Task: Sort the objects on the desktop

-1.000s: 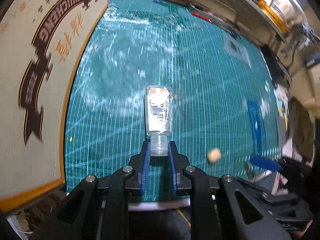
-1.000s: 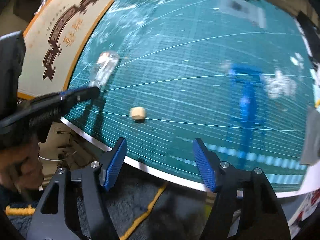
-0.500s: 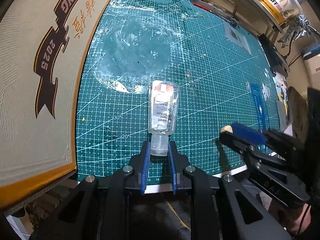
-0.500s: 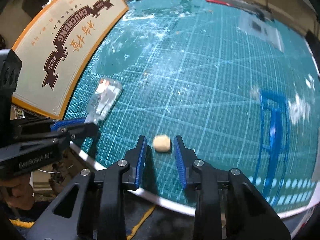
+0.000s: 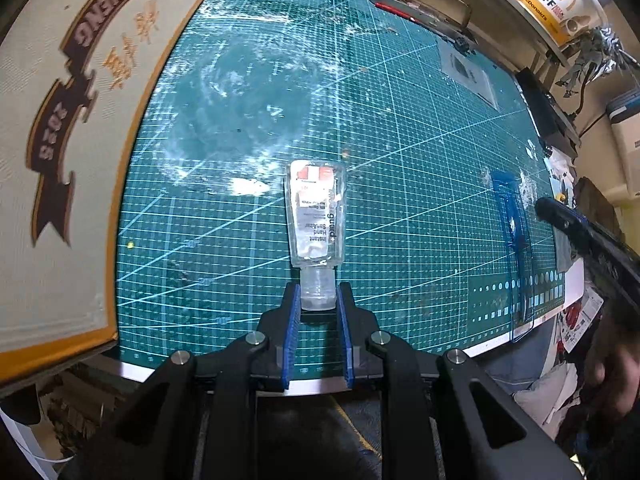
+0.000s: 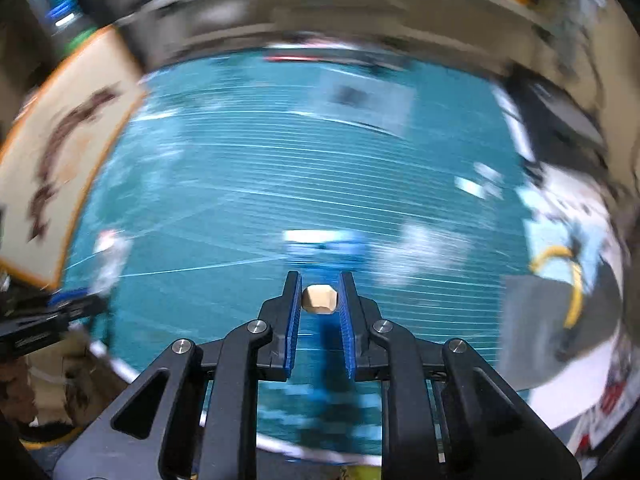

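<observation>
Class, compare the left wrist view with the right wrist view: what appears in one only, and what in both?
Left wrist only: the left claw shut on the cap of the hand sanitizer bottle, and the label's print. Right wrist only: the right claw shut on a small beige block. Both: the green cutting mat, the cream printed board and the bottle, blurred in the right view.

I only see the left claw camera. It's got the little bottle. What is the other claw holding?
Observer: The right claw pinches a small tan block.
Operator: Is the block on the green mat?
Observer: The right view is too blurry to tell; the mat shows behind it.
Operator: Can that camera see my bottle?
Observer: Yes, the bottle is a pale smear at far left, with your left claw below it.
</observation>
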Demonstrator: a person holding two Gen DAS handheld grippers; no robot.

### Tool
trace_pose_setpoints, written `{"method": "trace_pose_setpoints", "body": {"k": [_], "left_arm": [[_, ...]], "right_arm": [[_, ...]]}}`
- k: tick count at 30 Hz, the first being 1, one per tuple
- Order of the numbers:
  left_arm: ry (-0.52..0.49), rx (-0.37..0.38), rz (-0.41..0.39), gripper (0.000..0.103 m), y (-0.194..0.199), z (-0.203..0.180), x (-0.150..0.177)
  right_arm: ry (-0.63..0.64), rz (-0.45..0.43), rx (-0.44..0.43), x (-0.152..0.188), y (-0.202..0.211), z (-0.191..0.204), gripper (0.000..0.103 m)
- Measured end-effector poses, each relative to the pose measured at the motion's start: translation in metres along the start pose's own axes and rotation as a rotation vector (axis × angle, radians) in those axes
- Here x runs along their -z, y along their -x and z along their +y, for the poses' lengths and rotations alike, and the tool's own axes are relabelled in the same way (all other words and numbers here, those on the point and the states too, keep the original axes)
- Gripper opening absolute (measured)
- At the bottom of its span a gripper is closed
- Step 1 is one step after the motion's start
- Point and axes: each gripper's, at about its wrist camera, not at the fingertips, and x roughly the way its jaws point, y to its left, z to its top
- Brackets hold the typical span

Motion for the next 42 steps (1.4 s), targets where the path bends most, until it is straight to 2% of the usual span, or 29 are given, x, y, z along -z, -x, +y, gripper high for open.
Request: {"method": "trace_pose_setpoints", "body": {"k": [3,5,6,7,9,13,18,20,21,22,24,28,32,34,35,36,42], "left_arm": [[-0.001,-0.004,-0.001,0.018,-0.002,-0.006,-0.001],[-0.002,-0.006,-0.004,0.018,-0.003,-0.009,-0.002],[0.000,-0.006,-0.005,0.018,-0.003,-0.010,-0.003],[0.005,-0.001,-0.005,0.018,-0.003,-0.010,-0.004],[0.015,0.003,-0.010,0.018,-0.004,-0.011,-0.005],[0.038,0.023,-0.003,0.018,-0.004,-0.008,-0.006],[0.017,0.076,0.025,0.018,-0.004,-0.010,0.001],[-0.011,0.073,0.031,0.018,-0.003,-0.014,0.005],[-0.016,0.070,0.033,0.018,-0.003,-0.016,0.007],[-0.020,0.068,0.033,0.018,-0.003,-0.018,0.008],[-0.025,0.063,0.036,0.018,-0.003,-0.021,0.011],[-0.039,0.045,0.035,0.018,-0.003,-0.025,0.014],[-0.061,0.014,0.026,0.018,0.000,-0.028,0.015],[-0.068,0.004,-0.009,0.019,0.009,-0.032,0.018],[-0.072,0.000,-0.028,0.021,0.014,-0.033,0.020],[-0.066,-0.002,-0.027,0.027,0.014,-0.034,0.022],[-0.018,-0.009,0.015,0.028,0.006,-0.034,0.032]], "right_arm": [[-0.069,0.019,0.015,0.002,-0.008,-0.036,0.017],[-0.087,0.025,0.005,0.002,-0.004,-0.046,0.019],[-0.092,0.028,-0.003,0.002,0.000,-0.049,0.030],[-0.092,0.023,-0.008,0.001,0.004,-0.048,0.046],[-0.084,0.000,-0.016,-0.001,0.017,-0.040,0.066],[-0.058,-0.002,-0.119,-0.003,0.027,-0.012,0.067],[-0.034,0.064,-0.379,-0.015,0.021,0.041,0.067],[0.046,0.110,-0.433,-0.027,0.011,0.071,0.060],[0.093,0.136,-0.457,-0.034,0.006,0.087,0.042],[0.127,0.162,-0.477,-0.039,0.000,0.101,0.018],[0.178,0.237,-0.517,-0.052,-0.020,0.126,0.001],[0.255,0.326,-0.529,-0.057,-0.044,0.156,0.001],[0.279,0.333,-0.583,-0.055,-0.044,0.168,0.001],[0.292,0.353,-0.600,-0.054,-0.047,0.173,0.001],[0.304,0.366,-0.600,-0.053,-0.050,0.175,0.001],[0.316,0.379,-0.600,-0.051,-0.053,0.178,0.001],[0.371,0.410,-0.562,-0.042,-0.059,0.186,0.001]]}}
